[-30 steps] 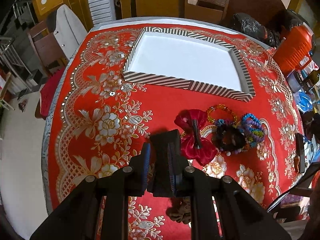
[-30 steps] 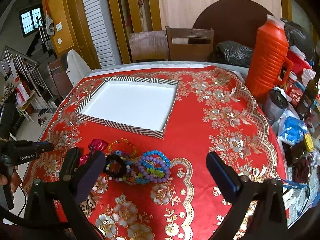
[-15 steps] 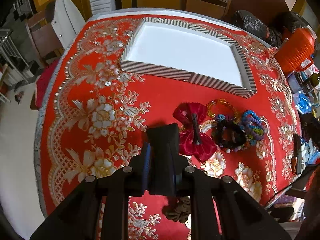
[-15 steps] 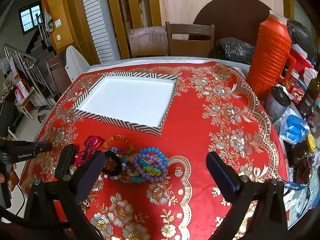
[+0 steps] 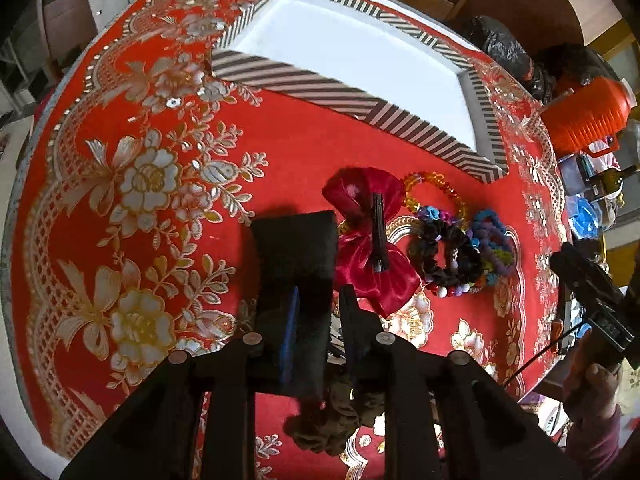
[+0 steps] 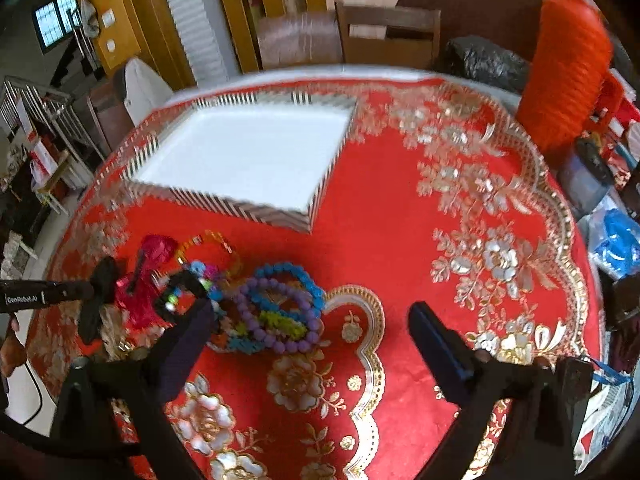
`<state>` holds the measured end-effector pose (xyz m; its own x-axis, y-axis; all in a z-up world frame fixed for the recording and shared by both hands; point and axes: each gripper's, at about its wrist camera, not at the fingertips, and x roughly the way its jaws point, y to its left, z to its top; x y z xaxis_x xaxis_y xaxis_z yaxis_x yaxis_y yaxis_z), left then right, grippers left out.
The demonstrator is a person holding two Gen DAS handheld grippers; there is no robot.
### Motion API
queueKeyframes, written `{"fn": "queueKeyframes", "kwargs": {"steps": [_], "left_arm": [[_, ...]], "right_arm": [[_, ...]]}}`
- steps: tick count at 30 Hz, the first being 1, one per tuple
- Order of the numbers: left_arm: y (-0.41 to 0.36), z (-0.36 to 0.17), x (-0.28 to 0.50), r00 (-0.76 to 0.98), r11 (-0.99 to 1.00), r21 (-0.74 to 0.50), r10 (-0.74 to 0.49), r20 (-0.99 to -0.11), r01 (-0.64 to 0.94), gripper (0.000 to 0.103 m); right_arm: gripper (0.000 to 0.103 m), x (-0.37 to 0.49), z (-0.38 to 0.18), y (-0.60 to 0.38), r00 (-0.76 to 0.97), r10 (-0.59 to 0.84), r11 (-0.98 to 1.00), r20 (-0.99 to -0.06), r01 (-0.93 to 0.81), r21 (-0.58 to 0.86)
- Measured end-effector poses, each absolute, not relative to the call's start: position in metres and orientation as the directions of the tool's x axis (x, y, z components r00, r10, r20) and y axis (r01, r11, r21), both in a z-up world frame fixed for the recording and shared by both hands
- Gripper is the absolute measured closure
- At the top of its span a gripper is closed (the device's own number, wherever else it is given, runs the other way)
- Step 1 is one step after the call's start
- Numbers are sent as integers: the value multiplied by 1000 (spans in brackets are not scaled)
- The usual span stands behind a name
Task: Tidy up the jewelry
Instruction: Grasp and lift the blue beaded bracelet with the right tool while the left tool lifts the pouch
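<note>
A pile of jewelry lies on the red tablecloth: a red satin bow clip, an amber bead bracelet, a dark scrunchie and coloured bead bracelets. A white tray with a striped rim stands beyond, its inside bare. My left gripper hovers just left of the bow, jaws slightly apart, holding nothing; a brown scrunchie lies under it. My right gripper is wide open above the bracelets, left finger over the pile's edge.
An orange thermos stands at the table's right edge with bottles and bags beside it. Wooden chairs stand behind the table. The other handset shows at the right of the left wrist view.
The left gripper has moved forward and down toward the bow, and its jaws have parted slightly. The right gripper has dropped closer to the bracelets, staying open.
</note>
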<state>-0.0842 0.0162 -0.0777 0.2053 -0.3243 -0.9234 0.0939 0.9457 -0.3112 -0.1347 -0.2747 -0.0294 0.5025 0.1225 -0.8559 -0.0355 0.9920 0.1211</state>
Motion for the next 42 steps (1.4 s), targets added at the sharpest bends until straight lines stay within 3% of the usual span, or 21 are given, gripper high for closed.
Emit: {"fn": "queueKeyframes", "kwargs": {"steps": [6,11,16,25,27,29,30,42], "left_arm": [[9,-89,-81,171,948,-306,-317,-933,90,95],[15,-97,-79,156,937,-348,-350,-924,38,95],[14,-97,-78,144,938,-341,-346,-927,56,95],[10,-99,-77,161,938,-339,-347,-924,74,97],[11,-98,-78,164,940,-332,-341,-926,81,103],[16,-95,-79,162,933,-351,-359,-919,78,103],[19,-91,-80,170,933,-349,-359,-918,83,103],[35,-19,-62,328,922,-349,-386,-862,166,103]], "right_arm": [[31,-113,-54,-281,456,137,990,-879,-42,132],[56,-91,-74,-277,402,120,991,-908,-99,87],[59,-85,-75,-271,370,124,986,-921,-152,72],[60,-110,-79,-280,330,212,977,-920,-95,191],[73,-112,-88,-286,320,295,955,-900,-60,291],[89,-113,-88,-289,335,310,947,-890,-33,318],[90,-115,-82,-289,353,301,950,-886,-26,312],[90,-121,5,-273,468,325,944,-822,-115,308]]}}
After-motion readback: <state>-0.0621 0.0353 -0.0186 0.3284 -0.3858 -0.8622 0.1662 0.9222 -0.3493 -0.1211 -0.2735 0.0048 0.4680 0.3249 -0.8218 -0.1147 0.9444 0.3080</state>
